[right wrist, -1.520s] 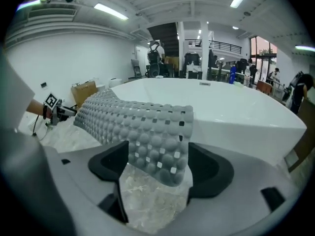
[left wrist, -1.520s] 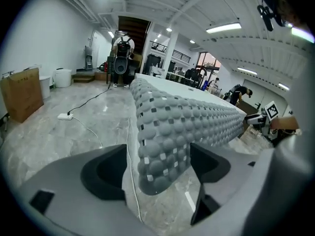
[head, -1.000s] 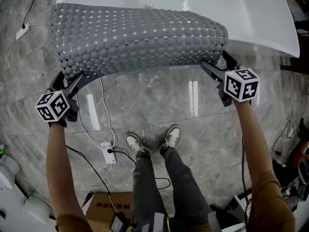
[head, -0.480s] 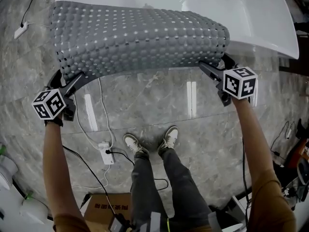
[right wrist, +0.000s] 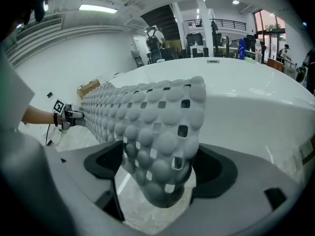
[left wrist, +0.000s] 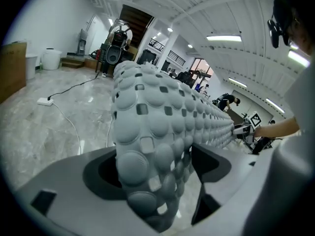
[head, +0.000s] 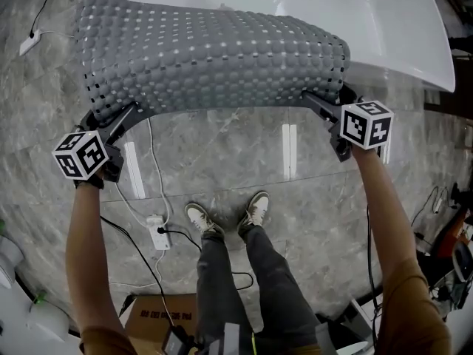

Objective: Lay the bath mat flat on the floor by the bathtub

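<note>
A grey bubbled bath mat [head: 211,58] with square holes hangs stretched in the air between my two grippers, arched over the near side of the white bathtub [head: 384,21]. My left gripper [head: 118,120] is shut on the mat's near-left corner [left wrist: 147,166]. My right gripper [head: 321,103] is shut on the near-right corner [right wrist: 162,171]. In the left gripper view the mat [left wrist: 162,117] runs off to the right toward the other gripper's marker cube [left wrist: 255,119]. In the right gripper view the mat [right wrist: 142,117] runs left, with the bathtub [right wrist: 256,97] behind it.
Grey marble floor [head: 244,154] lies below the mat. The person's shoes [head: 225,217] stand just behind it. A white power strip [head: 157,231] and cables lie at the left. A cardboard box [head: 151,324] sits behind the person. People and equipment stand far off.
The mat has been lifted and pulled tauter, rising steeper in both gripper views. In the head view both grippers have shifted slightly toward the tub.
</note>
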